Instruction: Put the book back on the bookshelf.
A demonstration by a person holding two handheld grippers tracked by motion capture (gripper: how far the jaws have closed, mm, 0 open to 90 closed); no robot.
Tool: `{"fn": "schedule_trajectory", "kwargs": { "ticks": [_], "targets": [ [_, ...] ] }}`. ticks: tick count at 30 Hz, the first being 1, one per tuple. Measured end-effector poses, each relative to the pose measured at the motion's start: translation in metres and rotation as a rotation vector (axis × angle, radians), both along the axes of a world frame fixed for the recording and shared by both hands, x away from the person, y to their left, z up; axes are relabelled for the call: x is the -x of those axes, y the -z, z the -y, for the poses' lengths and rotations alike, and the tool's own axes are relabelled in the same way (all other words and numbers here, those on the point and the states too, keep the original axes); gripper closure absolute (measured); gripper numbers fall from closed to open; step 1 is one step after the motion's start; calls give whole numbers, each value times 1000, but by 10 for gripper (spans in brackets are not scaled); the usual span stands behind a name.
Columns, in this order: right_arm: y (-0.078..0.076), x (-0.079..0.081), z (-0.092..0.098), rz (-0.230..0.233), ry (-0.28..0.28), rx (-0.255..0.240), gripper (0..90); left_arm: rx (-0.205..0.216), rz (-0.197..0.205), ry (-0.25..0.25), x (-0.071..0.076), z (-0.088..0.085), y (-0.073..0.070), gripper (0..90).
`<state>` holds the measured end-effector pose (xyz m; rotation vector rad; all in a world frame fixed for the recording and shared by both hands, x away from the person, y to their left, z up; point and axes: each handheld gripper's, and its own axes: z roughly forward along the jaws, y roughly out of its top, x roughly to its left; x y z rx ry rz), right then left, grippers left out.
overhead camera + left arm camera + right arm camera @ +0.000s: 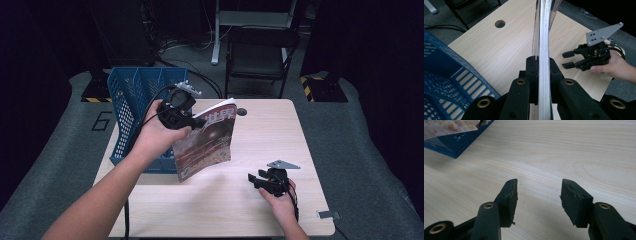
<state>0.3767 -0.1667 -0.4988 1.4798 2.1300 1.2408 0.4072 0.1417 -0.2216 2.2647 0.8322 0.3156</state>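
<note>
At the left of the bench stands the blue file rack, its slots open toward the top and its near wall reaching to the bench's left edge. Just to its right, the left hand-held gripper is clamped on the magazine, pinching it near the upper edge so that the cover hangs tilted in the air above the bench, its lower corner close to the rack's front. In the left gripper view the jaws press flat on both sides of the magazine, seen edge-on, with the blue file rack low at the left.

The step in hand looks like filing the magazine into a slot of the rack. To do it well, the person should probably carry it over the rack, turn the wrist until the pages hang straight down in line with the dividers, and lower the bottom edge between two of them before letting go. A limp, bowed magazine may catch on a divider, so a slow descent is wise.

Farther right, the right hand-held gripper rests low above the bare bench with its jaws standing apart and nothing between them; it could steady the free corner if needed.
</note>
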Motion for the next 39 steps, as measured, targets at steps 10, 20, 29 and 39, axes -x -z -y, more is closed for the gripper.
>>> {"fn": "schedule_trajectory", "kwargs": {
  "ticks": [10,20,29,39],
  "targets": [
    [1,-1,0,-7,1,3,472,11,6,-24,-3,-8,-11,836],
    [1,0,1,-12,7,-7,471,21,17,-59,-4,-26,-22,836],
    [0,2,2,-15,9,-18,472,14,33,-102,-5,-50,-34,836],
    [0,1,2,-14,4,-14,472,13,27,-173,-2,-88,-42,836]
  ]
}}
